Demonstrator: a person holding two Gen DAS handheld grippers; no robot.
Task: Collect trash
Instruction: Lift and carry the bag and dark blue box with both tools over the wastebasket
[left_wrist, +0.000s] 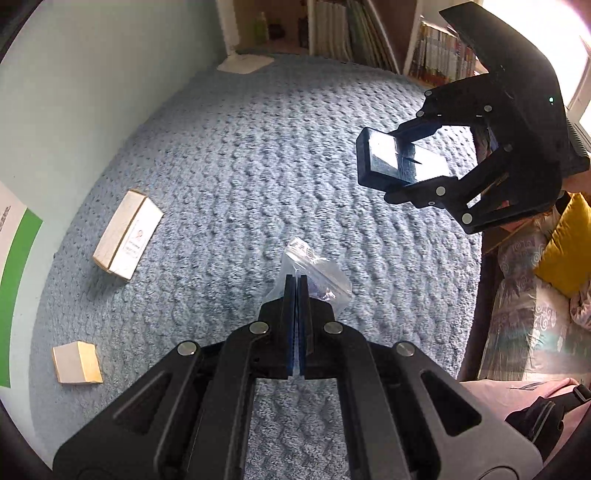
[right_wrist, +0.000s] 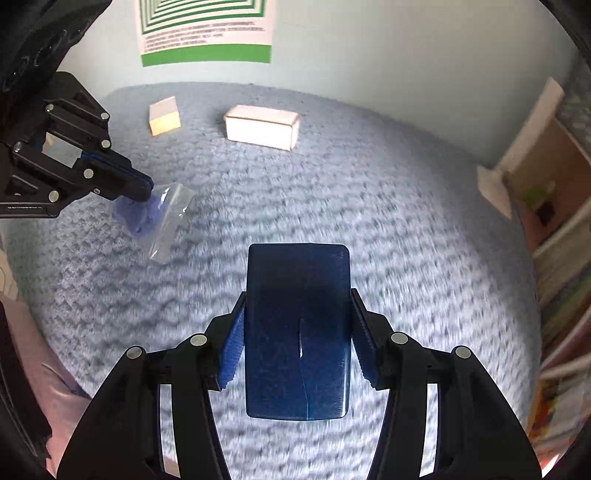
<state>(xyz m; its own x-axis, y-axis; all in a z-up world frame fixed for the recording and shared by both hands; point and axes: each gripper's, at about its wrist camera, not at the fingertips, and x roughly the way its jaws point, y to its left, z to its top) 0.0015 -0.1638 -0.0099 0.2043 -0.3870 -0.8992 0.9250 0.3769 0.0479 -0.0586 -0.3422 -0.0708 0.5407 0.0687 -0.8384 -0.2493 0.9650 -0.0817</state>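
On blue carpet (left_wrist: 258, 166) by bookshelves (left_wrist: 369, 33): 2 boxes.

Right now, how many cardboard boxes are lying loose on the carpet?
2. A long white box lies near the wall, and a smaller tan box sits to its left in the right wrist view, nearer the poster. Others could be hidden outside both views.

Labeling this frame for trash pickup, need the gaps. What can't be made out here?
- Contents of the clear plastic bag: something blue, blurred, partly behind the left claw; in the left wrist view its fingers cover most of it.
- Print on the long white box: too small.
- Any bin: in neither view.
- Blue case in the right claw: its near end is hidden.
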